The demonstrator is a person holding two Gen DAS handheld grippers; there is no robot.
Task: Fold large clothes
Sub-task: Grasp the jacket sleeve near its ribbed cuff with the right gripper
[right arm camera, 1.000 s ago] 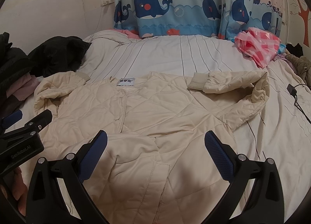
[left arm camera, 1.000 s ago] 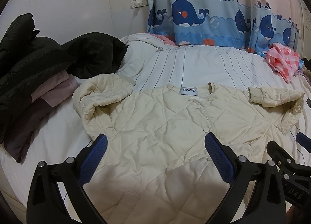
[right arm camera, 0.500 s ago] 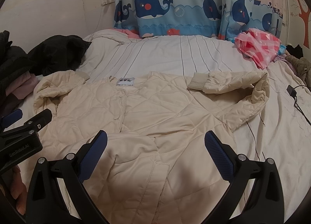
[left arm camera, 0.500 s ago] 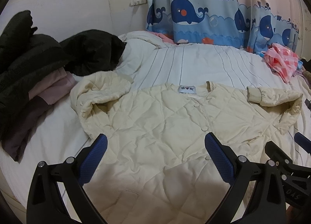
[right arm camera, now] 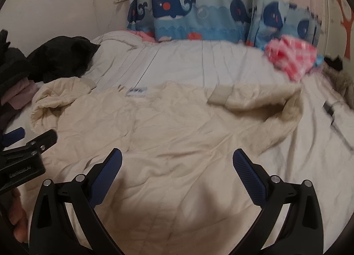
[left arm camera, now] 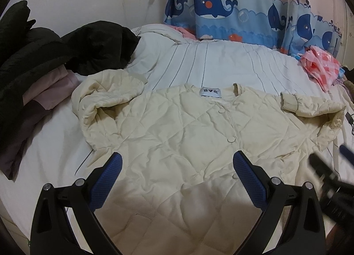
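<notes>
Fingers of the left gripper [left arm camera: 177,164] stand spread wide with nothing between the blue pads, hovering over the lower front of the cream quilted jacket [left arm camera: 190,135]; the right gripper [right arm camera: 177,162] is likewise released and empty above the same hem region, its view blurred. The jacket lies face up on the white striped bed [left arm camera: 221,64], buttoned, collar label [left arm camera: 209,91] toward the whale curtain [left arm camera: 221,9]. Its left sleeve [left arm camera: 106,93] is bunched inward near the shoulder and its right sleeve [left arm camera: 309,106] is turned back across the chest with the ribbed cuff [left arm camera: 288,102] pointing to the collar, so the sleeve folds appear begun or done. The body remains at full length; the hem-to-collar fold appears to be what is left. Dark coats [left arm camera: 44,51] and a pink checked cloth [left arm camera: 320,66] lie well apart at the bed's edges.
</notes>
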